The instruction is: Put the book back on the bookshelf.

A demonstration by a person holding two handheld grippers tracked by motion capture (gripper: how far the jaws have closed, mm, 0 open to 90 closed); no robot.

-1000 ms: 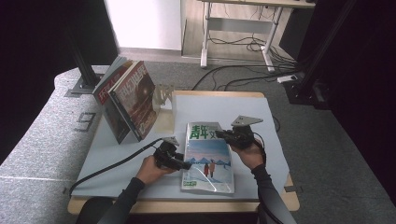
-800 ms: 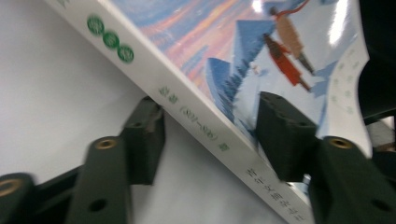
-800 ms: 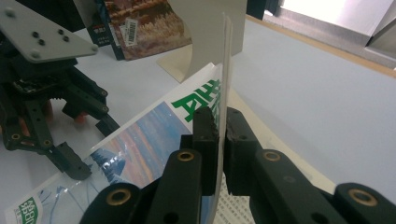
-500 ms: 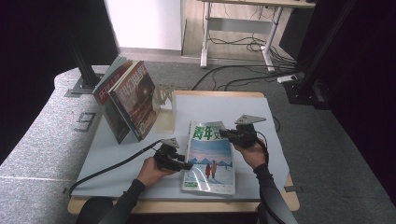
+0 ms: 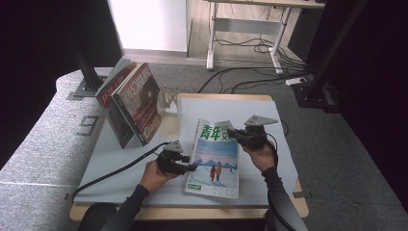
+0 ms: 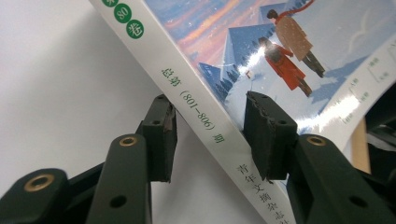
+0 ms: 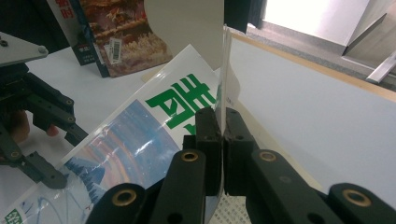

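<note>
A magazine (image 5: 214, 159) with a snowy blue cover and green title lies on the white table mat (image 5: 120, 159), its far end raised. My right gripper (image 5: 230, 132) is shut on the far edge of its cover, and in the right gripper view the thin sheet (image 7: 224, 65) stands up between my right gripper's (image 7: 220, 116) pressed jaws. My left gripper (image 5: 192, 167) is at the magazine's left side. In the left gripper view the white spine (image 6: 205, 121) runs between my left gripper's (image 6: 210, 112) jaws, which have just been closing and still stand apart around it.
Several magazines (image 5: 137, 103) lean upright at the table's back left, beside a pale wire rack (image 5: 168, 96). The left gripper's black cable (image 5: 110, 173) trails over the mat's front left. Beyond the table a desk frame (image 5: 245, 33) and floor cables (image 5: 255, 82) stand.
The magazine's far end has come up off the mat with the right gripper. The left gripper's jaws have drawn closer around the spine. Both hands stayed nearly in place.
</note>
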